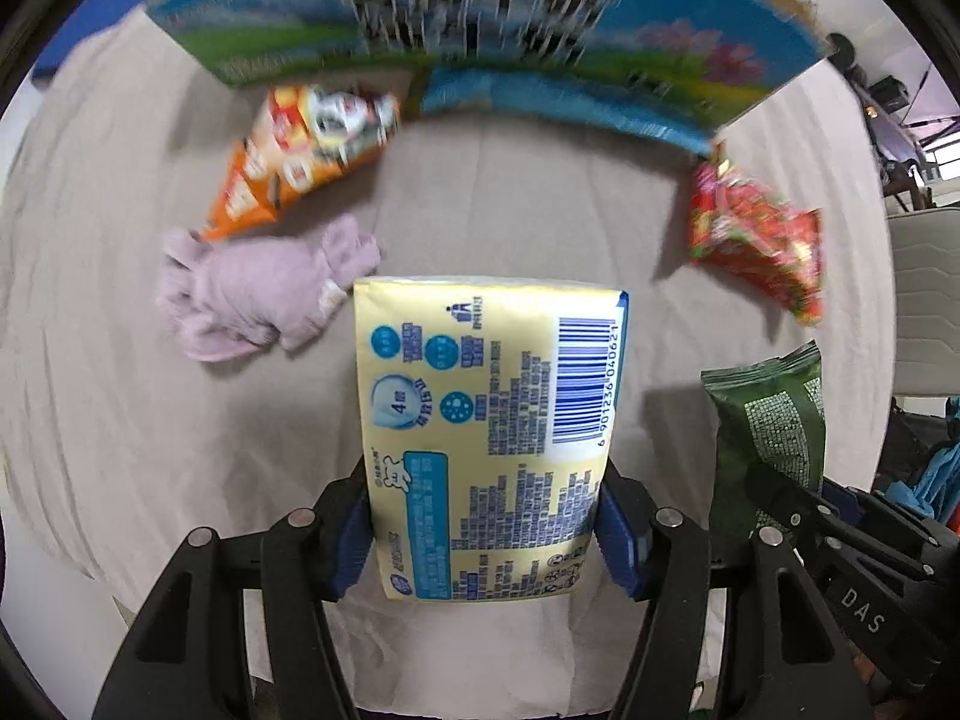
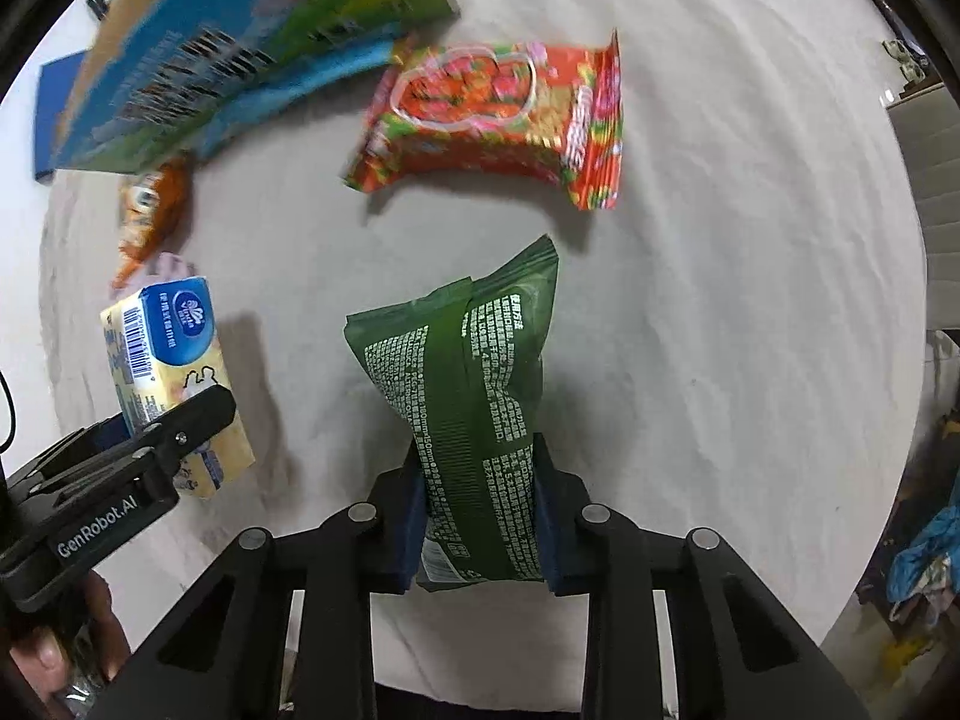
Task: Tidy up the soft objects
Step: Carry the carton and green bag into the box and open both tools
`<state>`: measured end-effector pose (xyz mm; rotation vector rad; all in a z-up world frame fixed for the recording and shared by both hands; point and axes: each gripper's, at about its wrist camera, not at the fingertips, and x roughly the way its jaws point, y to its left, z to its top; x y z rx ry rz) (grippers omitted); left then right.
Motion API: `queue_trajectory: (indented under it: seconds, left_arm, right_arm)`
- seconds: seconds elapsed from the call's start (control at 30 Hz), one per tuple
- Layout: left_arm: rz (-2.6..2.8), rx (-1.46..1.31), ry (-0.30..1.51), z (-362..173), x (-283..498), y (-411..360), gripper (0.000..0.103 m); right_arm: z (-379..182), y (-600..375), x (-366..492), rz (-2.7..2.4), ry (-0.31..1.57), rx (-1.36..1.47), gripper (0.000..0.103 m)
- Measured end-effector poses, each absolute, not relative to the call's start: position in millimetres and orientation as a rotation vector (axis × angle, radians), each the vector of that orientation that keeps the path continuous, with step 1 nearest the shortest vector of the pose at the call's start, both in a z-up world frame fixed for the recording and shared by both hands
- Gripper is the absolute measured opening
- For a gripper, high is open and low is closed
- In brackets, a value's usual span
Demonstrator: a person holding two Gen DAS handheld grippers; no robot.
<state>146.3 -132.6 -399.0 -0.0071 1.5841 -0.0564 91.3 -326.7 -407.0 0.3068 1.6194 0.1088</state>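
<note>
My left gripper (image 1: 486,531) is shut on a yellow tissue pack (image 1: 489,420) and holds it above the cloth-covered table (image 1: 108,396). The pack also shows in the right wrist view (image 2: 168,372), with the left gripper (image 2: 153,441) on it. My right gripper (image 2: 480,534) is shut on a green snack bag (image 2: 474,396), which also shows in the left wrist view (image 1: 768,438). A purple plush toy (image 1: 252,294), an orange snack bag (image 1: 300,150) and a red snack bag (image 1: 756,234) lie on the table. The red bag (image 2: 498,120) lies ahead of the green bag.
A blue and green printed cardboard box (image 1: 480,30) stands open at the far edge of the table, also in the right wrist view (image 2: 240,42). A chair (image 1: 924,300) stands beyond the table on the right.
</note>
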Motion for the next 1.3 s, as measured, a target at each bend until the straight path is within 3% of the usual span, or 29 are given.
queue_trajectory:
  seconds: [0.23,0.4,0.63,0.9,1.3]
  left_arm:
    - [-0.097,-0.002,1.438,-322.8,140.7,-133.4,0.060]
    - [-0.154,-0.002,1.368,-239.5,178.1,-137.0,0.060]
    - [-0.256,0.005,1.264,-183.2,235.9,-131.2,0.060]
    - [-0.302,-0.037,1.256,-182.7,336.9,-108.7,0.060]
    - [-0.325,-0.045,1.391,-253.6,455.6,-99.4,0.060]
  right_arm:
    - [-337.3,-322.8,89.4,0.149,1.494,0.364,0.030]
    - [-264.1,-333.6,103.0,0.178,1.395,0.390,0.029]
    - [-206.5,-323.2,157.6,0.192,1.285,0.414,0.029]
    - [-176.4,-302.0,250.1,0.125,1.218,0.382,0.029]
    - [-250.7,-274.1,383.7,0.050,1.303,0.358,0.029]
